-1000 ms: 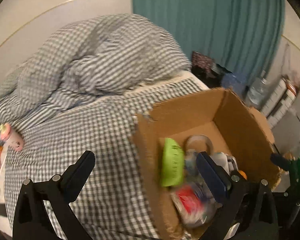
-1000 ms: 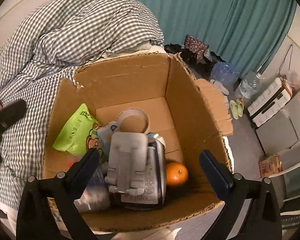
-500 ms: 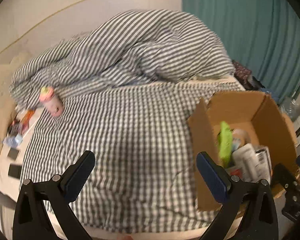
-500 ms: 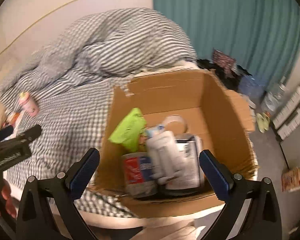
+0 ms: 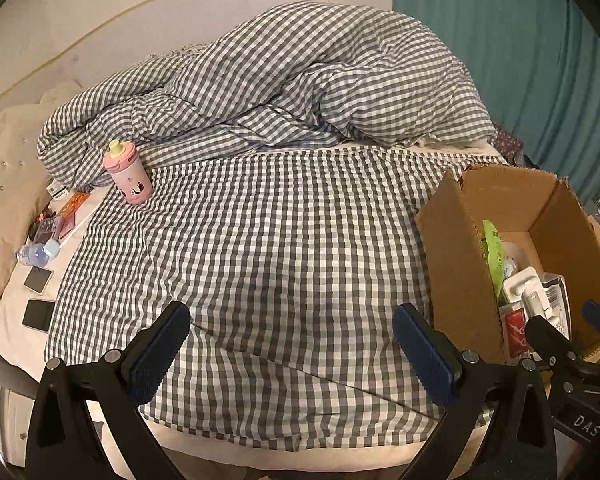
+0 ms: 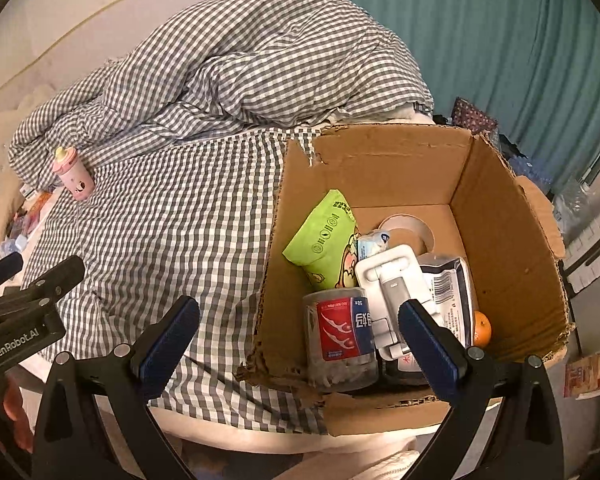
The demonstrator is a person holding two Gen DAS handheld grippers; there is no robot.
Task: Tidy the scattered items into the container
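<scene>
An open cardboard box (image 6: 384, 168) stands on the bed's near right edge; it also shows in the left wrist view (image 5: 456, 264). Inside lie a green packet (image 6: 324, 240), a clear tub with a red and blue label (image 6: 340, 328), a white plastic holder (image 6: 388, 280), a barcoded pouch (image 6: 448, 284), an orange (image 6: 482, 326) and a tape roll (image 6: 408, 228). A pink bottle (image 5: 128, 172) stands upright far left on the checked sheet. My left gripper (image 5: 292, 344) is open and empty over the sheet. My right gripper (image 6: 296, 340) is open and empty at the box's near left corner.
A heaped checked duvet (image 5: 300, 80) fills the back of the bed. At the left edge lie a small water bottle (image 5: 36, 252), two dark phones (image 5: 38, 296) and snack packets (image 5: 66, 212). Teal curtains (image 6: 500, 40) hang at the right, with floor clutter below.
Both grippers pulled back and swung left, away from the box. The left view now takes in the whole bed and the pink bottle. Both stayed open and empty.
</scene>
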